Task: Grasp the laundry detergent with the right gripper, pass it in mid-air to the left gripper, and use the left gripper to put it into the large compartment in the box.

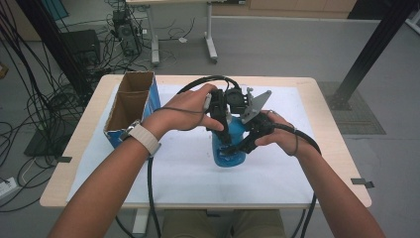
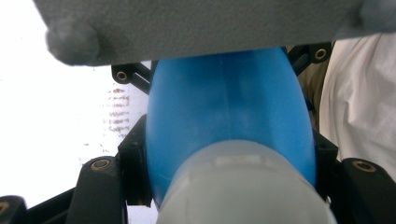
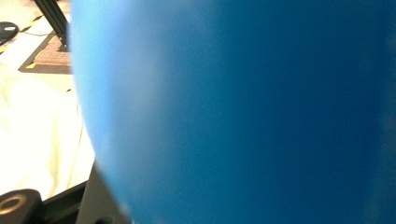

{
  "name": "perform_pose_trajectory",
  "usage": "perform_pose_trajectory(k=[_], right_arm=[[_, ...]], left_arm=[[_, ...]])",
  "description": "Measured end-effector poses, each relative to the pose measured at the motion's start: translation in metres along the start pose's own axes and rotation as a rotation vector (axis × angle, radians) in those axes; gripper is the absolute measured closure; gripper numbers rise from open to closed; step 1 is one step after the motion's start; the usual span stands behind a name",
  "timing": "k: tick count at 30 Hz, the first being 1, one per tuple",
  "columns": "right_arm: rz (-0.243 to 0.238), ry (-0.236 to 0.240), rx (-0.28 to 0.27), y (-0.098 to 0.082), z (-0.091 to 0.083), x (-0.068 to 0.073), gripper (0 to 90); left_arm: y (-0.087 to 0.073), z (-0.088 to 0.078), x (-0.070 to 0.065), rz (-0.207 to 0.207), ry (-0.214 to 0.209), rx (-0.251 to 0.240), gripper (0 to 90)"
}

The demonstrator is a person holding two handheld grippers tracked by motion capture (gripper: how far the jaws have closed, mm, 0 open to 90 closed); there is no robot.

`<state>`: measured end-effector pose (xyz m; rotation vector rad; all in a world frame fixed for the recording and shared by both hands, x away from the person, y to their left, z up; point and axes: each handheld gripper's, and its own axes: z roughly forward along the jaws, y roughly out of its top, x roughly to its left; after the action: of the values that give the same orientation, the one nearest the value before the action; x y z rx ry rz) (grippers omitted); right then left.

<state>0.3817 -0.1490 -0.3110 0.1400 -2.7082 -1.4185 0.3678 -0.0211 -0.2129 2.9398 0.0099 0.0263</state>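
Two claws meet on one blue bottle (image 1: 229, 144), which I take as my landmark for all places. It stands upright near the middle of the counter (image 1: 317, 148), on the white sheet (image 1: 183, 168) that covers most of the top.

My left claw (image 1: 224, 140) comes down onto the bottle from above and from its left side. In the left gripper view its black jaws stand at both flanks of the bottle's blue body (image 2: 229, 116), pressing on it, with the pale cap end (image 2: 243, 186) of the bottle nearest to the camera. So this claw is clamped on the bottle.

My right claw (image 1: 236, 148) reaches the bottle from its right side, low on the body. In the right gripper view the blue wall of the bottle (image 3: 243, 112) is very close and blurred, and I see one dark jaw at the lower left edge, just against it. I read this claw also as clamped on the bottle.

Left of the bottle, well apart from it, a cardboard box (image 1: 130, 106) with blue sides stands open at the top, with two compartments; what is inside I cannot tell. Behind the bottle, the black cable (image 1: 203, 80) of the left claw makes an arc over the sheet. Both forearms come from the near edge of the counter toward the bottle, and the left wrist carries a pale watch band (image 1: 144, 137).
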Motion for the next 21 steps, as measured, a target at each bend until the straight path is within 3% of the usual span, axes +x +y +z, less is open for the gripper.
perform_pose_trajectory(k=[21], right_arm=[[-0.004, 0.001, -0.001, 0.0009, 0.0000, 0.0005, 43.3]], left_arm=[[-0.0009, -0.0010, -0.0003, -0.003, -0.002, -0.001, 37.5]])
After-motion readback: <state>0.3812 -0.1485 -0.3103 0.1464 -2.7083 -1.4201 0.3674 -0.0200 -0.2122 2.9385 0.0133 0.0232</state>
